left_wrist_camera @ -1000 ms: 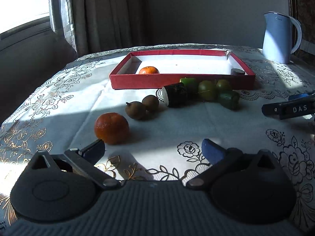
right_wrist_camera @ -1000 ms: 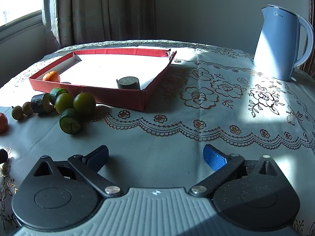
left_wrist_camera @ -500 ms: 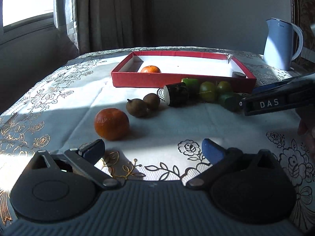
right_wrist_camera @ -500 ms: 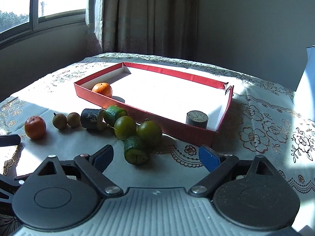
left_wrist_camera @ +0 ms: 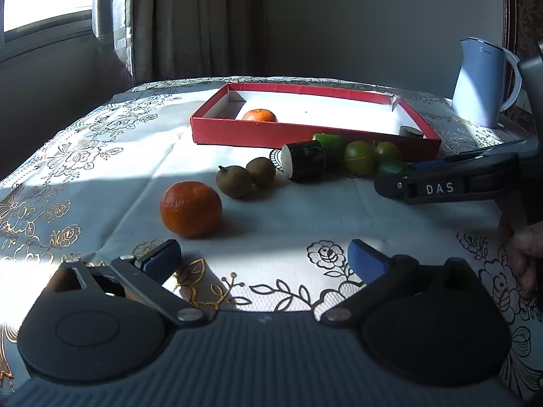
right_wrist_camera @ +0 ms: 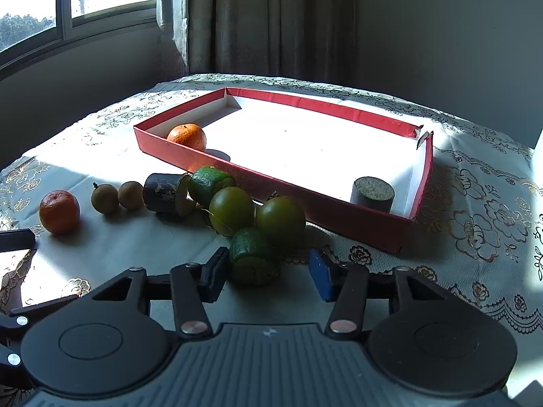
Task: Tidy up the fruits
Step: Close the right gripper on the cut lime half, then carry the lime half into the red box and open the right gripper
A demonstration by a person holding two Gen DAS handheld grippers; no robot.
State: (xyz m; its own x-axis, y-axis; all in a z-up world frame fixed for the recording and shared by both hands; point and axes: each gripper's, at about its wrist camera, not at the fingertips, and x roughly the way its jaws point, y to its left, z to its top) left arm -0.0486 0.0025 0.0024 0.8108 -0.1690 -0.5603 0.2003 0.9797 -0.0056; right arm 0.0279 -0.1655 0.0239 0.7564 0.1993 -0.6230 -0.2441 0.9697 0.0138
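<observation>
Only the right wrist view shows the right gripper closing its jaws around a cut green fruit, right pad still apart from it, while the left wrist view shows the left gripper spread wide, an orange just ahead.

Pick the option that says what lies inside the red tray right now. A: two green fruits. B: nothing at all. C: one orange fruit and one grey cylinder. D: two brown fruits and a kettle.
C: in the right wrist view the red tray holds only an orange fruit near its left corner and a grey cylinder at its right end; the green fruits lie outside on the cloth.
</observation>
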